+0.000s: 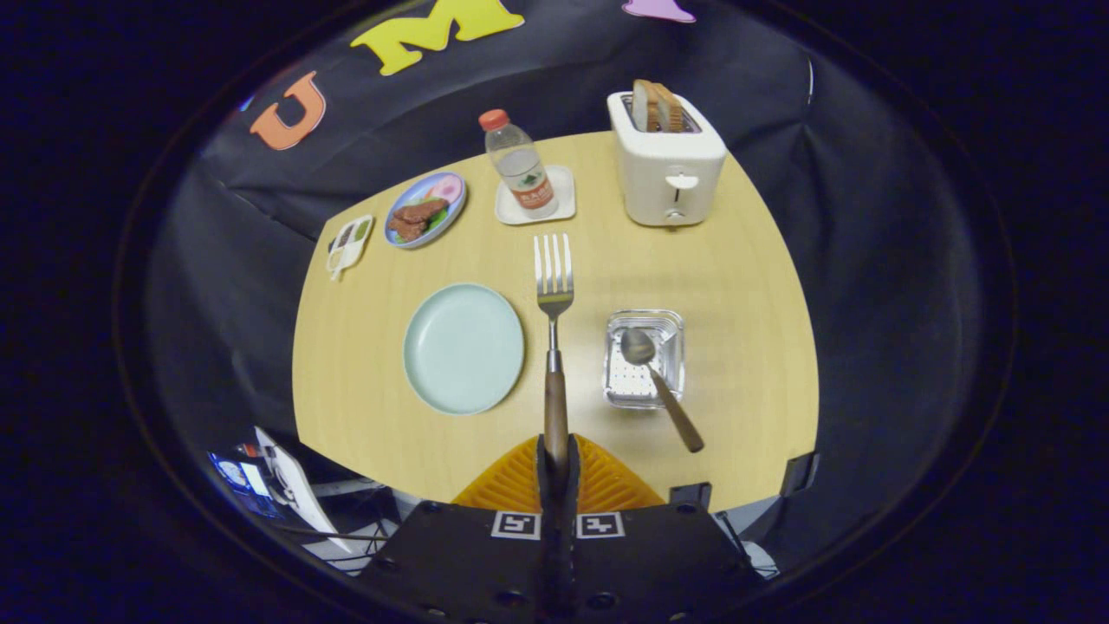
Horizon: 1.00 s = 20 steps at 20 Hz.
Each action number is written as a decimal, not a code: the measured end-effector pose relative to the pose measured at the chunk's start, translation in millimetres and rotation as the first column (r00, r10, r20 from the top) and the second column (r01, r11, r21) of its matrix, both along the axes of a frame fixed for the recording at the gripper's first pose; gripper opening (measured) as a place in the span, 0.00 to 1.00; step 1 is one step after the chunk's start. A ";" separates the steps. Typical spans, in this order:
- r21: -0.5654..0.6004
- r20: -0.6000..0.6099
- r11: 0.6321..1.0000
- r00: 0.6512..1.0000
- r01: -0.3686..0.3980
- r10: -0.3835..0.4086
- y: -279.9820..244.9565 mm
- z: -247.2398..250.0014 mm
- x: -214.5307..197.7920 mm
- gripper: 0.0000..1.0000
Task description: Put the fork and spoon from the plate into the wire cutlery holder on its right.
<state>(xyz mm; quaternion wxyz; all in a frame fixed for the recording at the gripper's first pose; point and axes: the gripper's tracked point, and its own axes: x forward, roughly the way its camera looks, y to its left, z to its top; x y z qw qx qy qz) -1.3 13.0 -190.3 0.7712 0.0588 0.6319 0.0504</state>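
Note:
My gripper [555, 451] is shut on the wooden handle of the fork [554, 286]. The fork points straight ahead from the fingers, tines away from me, held up above the table between the plate and the holder. The pale green plate [463, 347] lies bare to the left of the fork. The wire cutlery holder [645, 360] stands to the right of the fork. The spoon [658, 381] rests inside it, bowl down, with its wooden handle leaning out over the near rim toward me.
Beyond the fork stand a water bottle [520, 169] on a white coaster [537, 198] and a white toaster [667, 160] with bread. A blue plate of food [424, 210] and a small white tray [349, 244] sit at the far left. The table's near edge [416, 485] runs just below the fingers.

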 end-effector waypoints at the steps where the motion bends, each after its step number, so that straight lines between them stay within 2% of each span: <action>1: 0.003 -0.021 1.000 1.000 0.007 -0.007 -9.8 -1.2 -4.0 0.01; 8: 0.021 -0.190 0.999 0.981 0.043 -0.038 -37.8 -26.9 -25.4 0.01; 20: 0.049 -0.317 0.994 0.945 0.103 -0.082 -34.4 -46.8 -15.6 0.01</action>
